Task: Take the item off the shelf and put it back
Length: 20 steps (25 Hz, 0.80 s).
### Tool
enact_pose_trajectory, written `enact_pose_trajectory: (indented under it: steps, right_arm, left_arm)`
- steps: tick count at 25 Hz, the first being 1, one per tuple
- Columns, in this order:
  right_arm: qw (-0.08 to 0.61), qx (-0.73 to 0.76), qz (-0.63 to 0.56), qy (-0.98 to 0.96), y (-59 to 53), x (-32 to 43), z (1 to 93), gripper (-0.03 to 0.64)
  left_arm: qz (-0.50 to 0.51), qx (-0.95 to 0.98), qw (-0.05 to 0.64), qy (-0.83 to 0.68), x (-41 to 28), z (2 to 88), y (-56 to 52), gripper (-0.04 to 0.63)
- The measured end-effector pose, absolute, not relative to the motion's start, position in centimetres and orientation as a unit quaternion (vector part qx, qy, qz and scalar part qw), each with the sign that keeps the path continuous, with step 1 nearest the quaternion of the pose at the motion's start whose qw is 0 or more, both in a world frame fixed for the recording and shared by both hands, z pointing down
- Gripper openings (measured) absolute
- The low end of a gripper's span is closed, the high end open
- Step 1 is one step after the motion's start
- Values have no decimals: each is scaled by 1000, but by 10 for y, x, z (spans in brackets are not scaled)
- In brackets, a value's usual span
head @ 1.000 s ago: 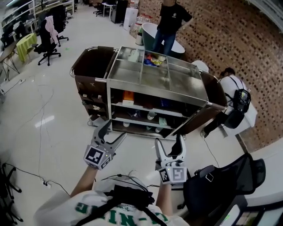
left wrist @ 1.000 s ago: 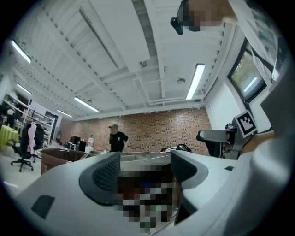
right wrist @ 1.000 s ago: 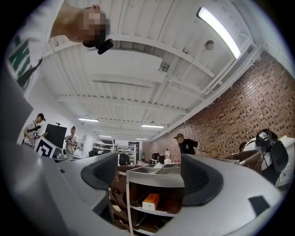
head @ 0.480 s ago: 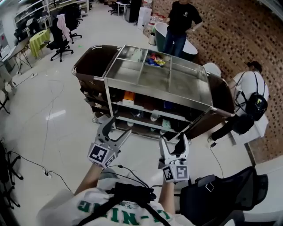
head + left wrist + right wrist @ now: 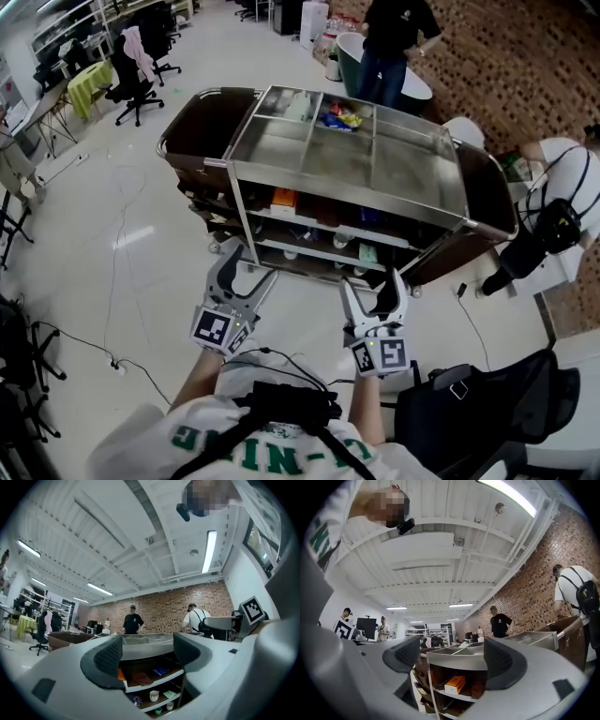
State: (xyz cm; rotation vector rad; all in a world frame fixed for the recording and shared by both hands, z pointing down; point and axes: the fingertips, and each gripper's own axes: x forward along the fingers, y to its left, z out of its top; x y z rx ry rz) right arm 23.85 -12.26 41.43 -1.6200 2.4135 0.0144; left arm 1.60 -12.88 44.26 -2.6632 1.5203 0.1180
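Observation:
A steel cart point(image 5: 347, 159) with open shelves stands ahead of me on the floor. An orange box point(image 5: 284, 198) lies on its upper shelf, and cups and small items sit on the shelves below. My left gripper point(image 5: 249, 265) is held open in front of the cart's left half, short of it, with nothing between its jaws. Between the jaws of the left gripper point(image 5: 147, 656) I see the orange box point(image 5: 120, 674) and a white cup point(image 5: 153, 696). My right gripper point(image 5: 373, 281) is open too and empty. Past the right gripper point(image 5: 452, 658) the orange box point(image 5: 456, 684) shows.
A person in black point(image 5: 394, 37) stands behind the cart. Someone in white with a black backpack point(image 5: 553, 202) bends at its right end. A black bag point(image 5: 478, 412) lies at my right. Office chairs point(image 5: 131, 70) stand far left. Cables point(image 5: 112, 281) trail on the floor.
Both grippers have come forward toward the cart, which now sits closer and larger in the head view. Their jaws look the same as before.

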Motion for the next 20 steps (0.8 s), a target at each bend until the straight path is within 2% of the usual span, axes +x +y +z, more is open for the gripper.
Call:
enact_pose_trajectory:
  steps: [13,20]
  right_arm:
    - [91,-577,-25,812,-147,218,449,436]
    - [55,-582,-49,810,-155,213,478,436]
  left_arm:
    - [-7,-884,4,468,14,500,-162,330]
    - [-50,-874,-32,483,10,569,-204,330]
